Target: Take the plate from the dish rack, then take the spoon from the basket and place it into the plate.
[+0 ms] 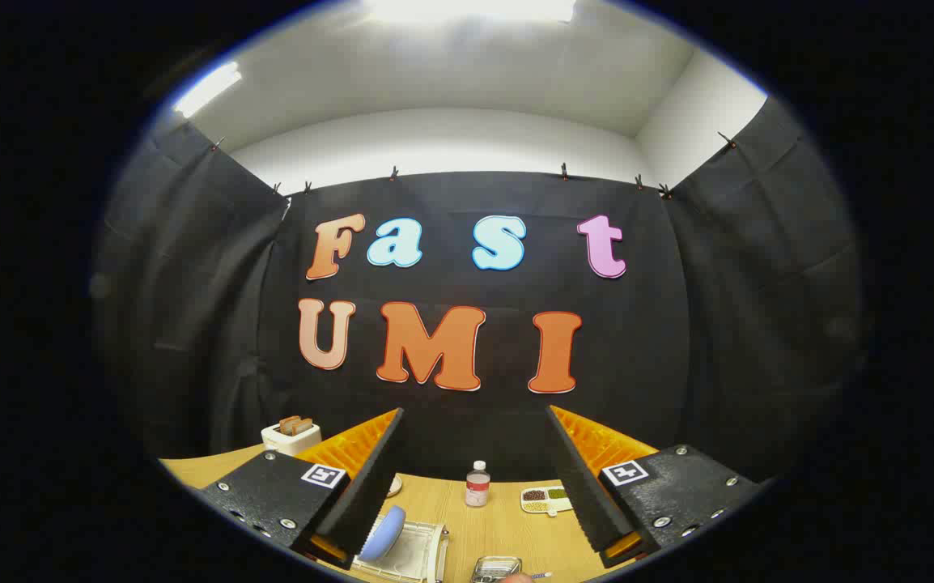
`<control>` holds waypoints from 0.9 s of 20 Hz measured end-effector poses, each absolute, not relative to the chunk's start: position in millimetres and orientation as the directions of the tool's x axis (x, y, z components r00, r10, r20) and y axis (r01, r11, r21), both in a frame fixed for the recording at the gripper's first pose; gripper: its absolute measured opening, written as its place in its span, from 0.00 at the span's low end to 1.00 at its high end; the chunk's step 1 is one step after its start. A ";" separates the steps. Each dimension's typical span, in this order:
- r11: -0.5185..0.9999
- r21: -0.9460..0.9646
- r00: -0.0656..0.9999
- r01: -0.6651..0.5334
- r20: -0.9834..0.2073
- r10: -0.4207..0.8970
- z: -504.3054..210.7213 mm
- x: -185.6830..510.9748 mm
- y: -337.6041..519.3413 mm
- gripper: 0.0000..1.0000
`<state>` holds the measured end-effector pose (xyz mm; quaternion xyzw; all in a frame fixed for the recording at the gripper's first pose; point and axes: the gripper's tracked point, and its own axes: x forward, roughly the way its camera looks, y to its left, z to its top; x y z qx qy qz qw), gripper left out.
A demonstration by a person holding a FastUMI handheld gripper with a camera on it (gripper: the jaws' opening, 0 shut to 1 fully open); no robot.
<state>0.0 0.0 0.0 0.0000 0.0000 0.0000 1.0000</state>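
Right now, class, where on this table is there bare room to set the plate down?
The gripper is open, fingers wide apart. Between them, bare wood lies bordered by the small bottle, the divided snack tray, the dish rack with the blue plate, and the basket. Beside the rack it is crowded.

Bottle [477, 484] label: a dark band at about 12 o'clock between the fingers, too small to read.
Finger mounts: each carried a square black-and-white marker [324, 475], a pattern with no letters or numbers.
Sectioned dish [546, 499]: bore no writing.
Toaster [291, 437]: showed no legible mark.
Elsewhere on the tabletop [499, 526]: no text could be read.
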 end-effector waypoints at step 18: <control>0.999 -0.008 0.993 -0.031 -0.112 0.030 -15.8 2.3 9.7 0.99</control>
